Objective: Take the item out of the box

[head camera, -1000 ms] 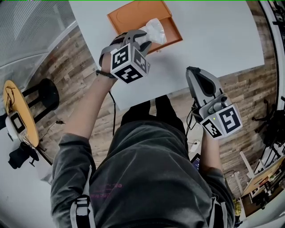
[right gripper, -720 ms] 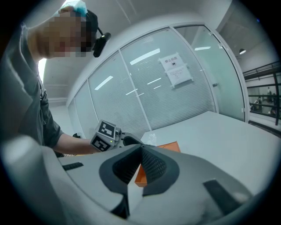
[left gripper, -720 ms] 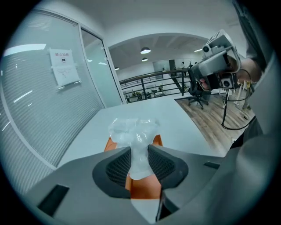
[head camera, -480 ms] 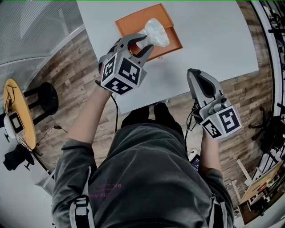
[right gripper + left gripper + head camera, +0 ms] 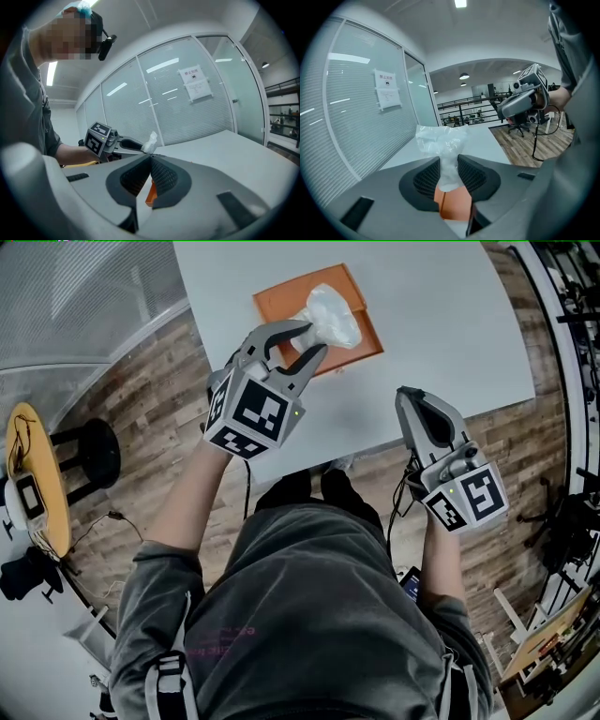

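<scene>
Could not read the print on the paper notice (image 5: 388,89) on the glass wall. Pinched the clear plastic bag (image 5: 330,315) by its narrow neck in the jaws of the left gripper (image 5: 312,337), above the orange box (image 5: 274,302) on the white surface (image 5: 441,324). Pointed the bag's long axis away from the person, crumpled bulk outermost. Held the right gripper (image 5: 406,393) low beside the surface's near edge, jaws closed together on nothing.

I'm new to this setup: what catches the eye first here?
The left tongs pinch a crumpled clear plastic bag over the orange box on the white table. The right tongs, shut and empty, hang at the table's near edge.
</scene>
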Motion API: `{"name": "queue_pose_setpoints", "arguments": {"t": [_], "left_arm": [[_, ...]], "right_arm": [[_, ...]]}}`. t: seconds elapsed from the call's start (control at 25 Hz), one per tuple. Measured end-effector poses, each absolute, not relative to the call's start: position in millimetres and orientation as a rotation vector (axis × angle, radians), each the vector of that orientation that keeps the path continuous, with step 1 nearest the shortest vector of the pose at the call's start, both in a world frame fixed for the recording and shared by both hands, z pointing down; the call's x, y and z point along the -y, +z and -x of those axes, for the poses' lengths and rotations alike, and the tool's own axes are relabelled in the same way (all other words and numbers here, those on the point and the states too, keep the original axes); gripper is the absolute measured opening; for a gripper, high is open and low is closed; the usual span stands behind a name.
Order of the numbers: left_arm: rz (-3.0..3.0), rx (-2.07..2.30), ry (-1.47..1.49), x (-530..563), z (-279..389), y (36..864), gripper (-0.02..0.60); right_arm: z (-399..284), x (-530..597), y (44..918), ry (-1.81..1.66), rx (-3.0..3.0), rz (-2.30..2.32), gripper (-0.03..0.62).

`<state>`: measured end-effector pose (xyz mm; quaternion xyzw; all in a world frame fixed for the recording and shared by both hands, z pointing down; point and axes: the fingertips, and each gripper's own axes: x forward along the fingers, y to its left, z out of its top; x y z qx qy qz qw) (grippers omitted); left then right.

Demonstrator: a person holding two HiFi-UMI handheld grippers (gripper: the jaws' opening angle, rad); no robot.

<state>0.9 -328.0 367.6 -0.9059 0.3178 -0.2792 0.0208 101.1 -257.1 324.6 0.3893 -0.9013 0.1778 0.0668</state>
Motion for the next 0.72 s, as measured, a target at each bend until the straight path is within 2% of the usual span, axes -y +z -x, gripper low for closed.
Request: {"name": "queue_pose_setpoints", "arguments": {"t": [0.72], "left_arm": [[2.822, -1.117, -0.509, 291.4, 31.2, 289.8, 0.124]], "right_arm": [[-80.0, 243.5, 278.2, 0.375, 2.775, -1.185, 0.005]]}}
